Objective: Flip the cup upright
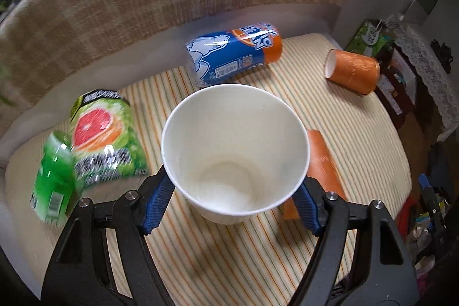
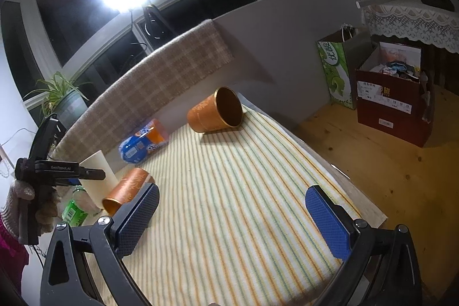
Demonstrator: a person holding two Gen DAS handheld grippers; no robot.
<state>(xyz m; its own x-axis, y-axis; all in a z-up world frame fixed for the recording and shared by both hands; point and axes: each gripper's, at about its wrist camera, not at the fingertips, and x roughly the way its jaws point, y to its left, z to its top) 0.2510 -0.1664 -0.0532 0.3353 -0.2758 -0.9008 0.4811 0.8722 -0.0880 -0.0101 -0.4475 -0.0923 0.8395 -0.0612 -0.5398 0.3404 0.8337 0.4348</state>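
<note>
White cup (image 1: 233, 145), mouth up, empty.

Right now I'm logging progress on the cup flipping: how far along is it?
Part way. In hand: the left claw is shut on the white cup, whose mouth faces the camera; whether it is set down yet is unclear. Left: one orange cup lies on its side at the far end of the striped cloth, another beside the white one. The right claw is open and holds nothing.

"优酸" on green paper bag (image 2: 334, 70), blue bottle label (image 1: 243, 50) lettering unreadable
</note>
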